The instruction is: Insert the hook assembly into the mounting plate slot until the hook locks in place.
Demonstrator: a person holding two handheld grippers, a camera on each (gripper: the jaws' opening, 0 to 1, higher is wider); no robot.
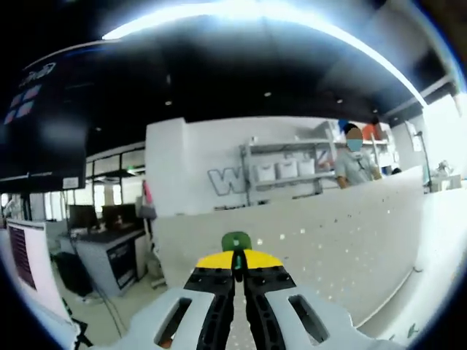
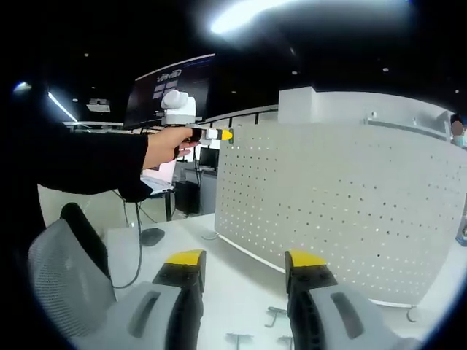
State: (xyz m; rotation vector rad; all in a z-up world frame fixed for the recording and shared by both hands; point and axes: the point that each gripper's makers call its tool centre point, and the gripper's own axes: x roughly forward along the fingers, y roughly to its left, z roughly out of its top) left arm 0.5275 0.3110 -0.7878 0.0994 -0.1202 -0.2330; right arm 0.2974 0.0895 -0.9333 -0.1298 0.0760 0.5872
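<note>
left gripper [image 1: 237, 271]: fingers pinched on green hook assembly [image 1: 236, 241], held at top edge of perforated mounting plate [image 2: 343, 204] | right gripper [image 2: 244, 271]: fingers wide apart, holding nothing, above white worktop [image 2: 233, 292]

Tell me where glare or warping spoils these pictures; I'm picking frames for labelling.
Left gripper view: a ceiling light strip blows out to white across the top, and the pegboard's edge bows. Right gripper view: a ceiling light glares at the top, the pegboard bulges, the surroundings are dim, and the hooks on the table look faint.
</note>
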